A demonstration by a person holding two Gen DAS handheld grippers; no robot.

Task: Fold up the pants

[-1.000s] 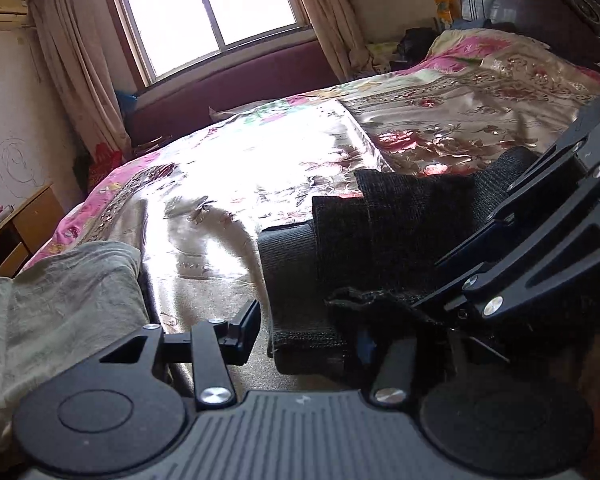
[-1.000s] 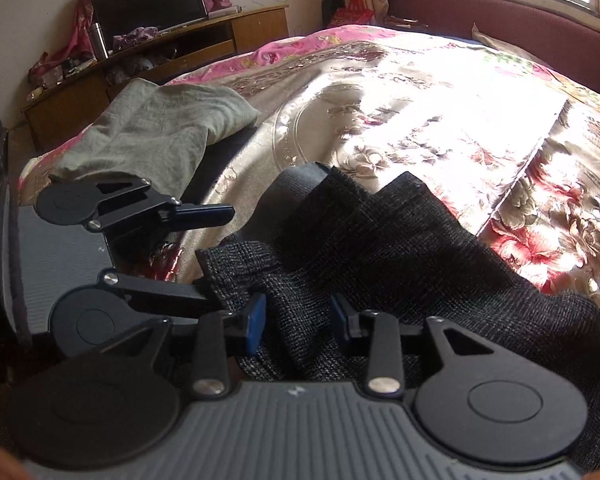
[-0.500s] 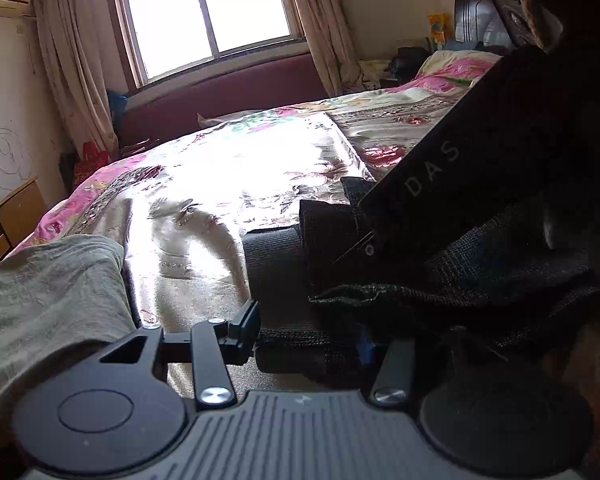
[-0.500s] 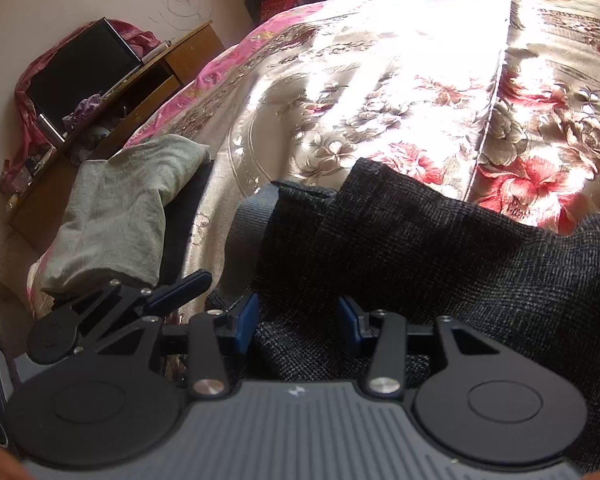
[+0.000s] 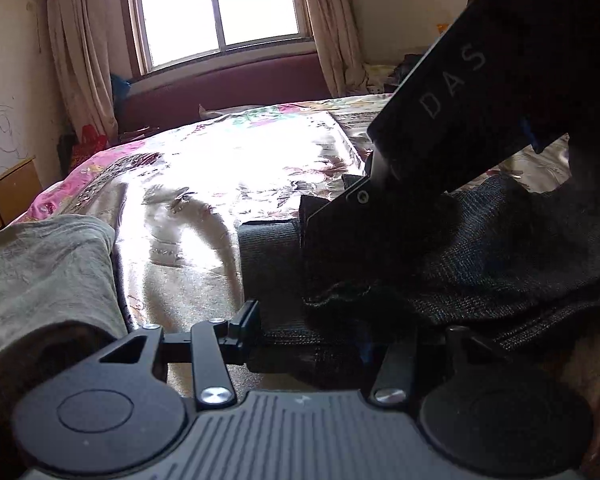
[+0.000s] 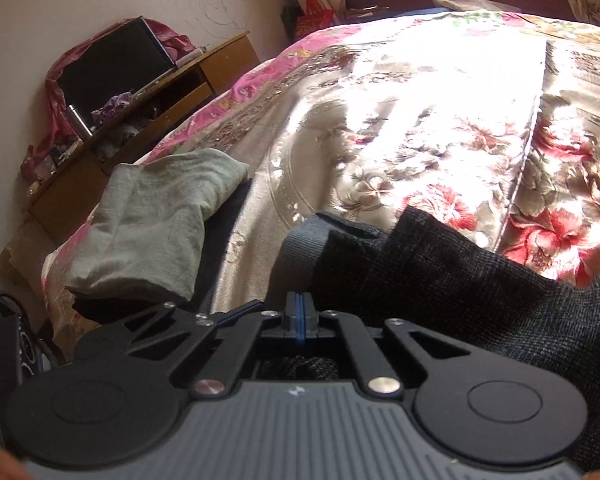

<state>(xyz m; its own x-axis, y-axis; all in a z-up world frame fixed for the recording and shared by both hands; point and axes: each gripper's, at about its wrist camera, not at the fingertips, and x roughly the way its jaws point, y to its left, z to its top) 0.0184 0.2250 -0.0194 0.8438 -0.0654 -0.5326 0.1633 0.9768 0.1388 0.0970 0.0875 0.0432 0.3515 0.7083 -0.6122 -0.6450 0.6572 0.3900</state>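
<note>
- The dark pants point(image 6: 460, 280) lie bunched on the flowered bedspread point(image 6: 420, 120), at four o'clock in the right wrist view; the fold looks only partly done.
- Right gripper point(image 6: 299, 318): pads pressed together, no cloth visibly pinched between them.
- Left gripper point(image 5: 306, 334): jaws apart, straddling the pants' edge, not clamped.
- Left to do: flatten and finish the fold.

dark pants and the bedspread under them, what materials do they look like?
Dark pants: likely a woven wool-like or blended cloth, matte; fine speckled grey-black weave shows. Bedspread: probably satin or similar synthetic, glossy; strong window glare and a sheen over its floral pattern.
</note>
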